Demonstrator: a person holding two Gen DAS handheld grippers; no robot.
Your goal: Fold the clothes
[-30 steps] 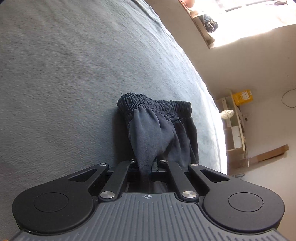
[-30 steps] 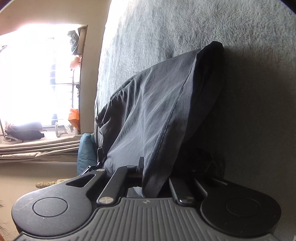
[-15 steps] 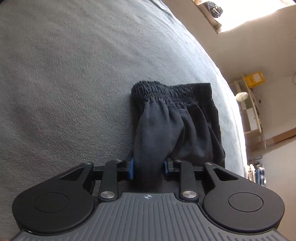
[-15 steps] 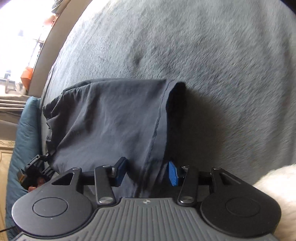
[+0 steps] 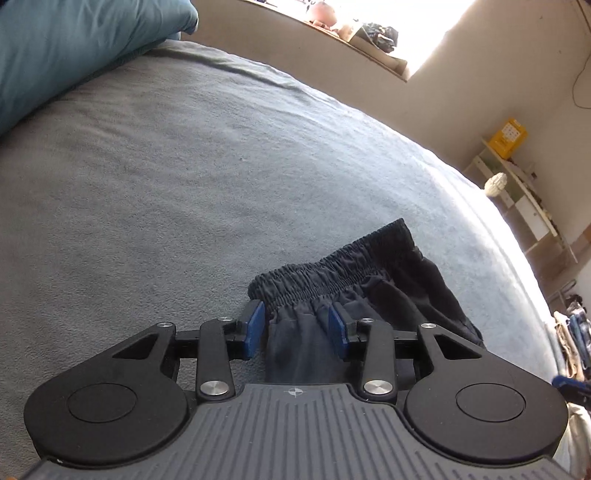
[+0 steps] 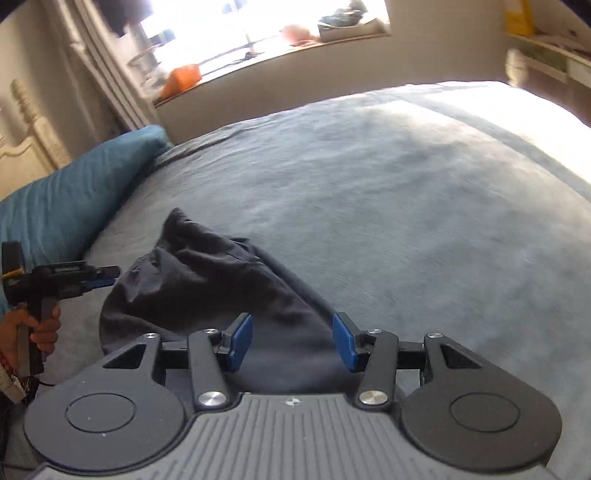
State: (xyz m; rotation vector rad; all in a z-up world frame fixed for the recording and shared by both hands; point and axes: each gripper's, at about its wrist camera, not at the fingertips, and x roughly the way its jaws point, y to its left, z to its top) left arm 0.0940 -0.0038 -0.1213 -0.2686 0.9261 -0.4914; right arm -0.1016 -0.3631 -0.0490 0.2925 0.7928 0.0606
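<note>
The grey bed cover filled most of both views, with the teal pillow at its head. Half a second before, both grippers pinched the dark shorts; now the left gripper and right gripper stood spread wide, holding nothing. The shorts lay folded and rumpled on the cover, elastic waistband toward the pillow, long axis across the bed.

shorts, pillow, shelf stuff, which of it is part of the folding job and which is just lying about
Part of the job:
dark shorts
left gripper, open
right gripper, open
grey bed cover under the shorts

Just lying about:
teal pillow
yellow box
windowsill clutter
</note>
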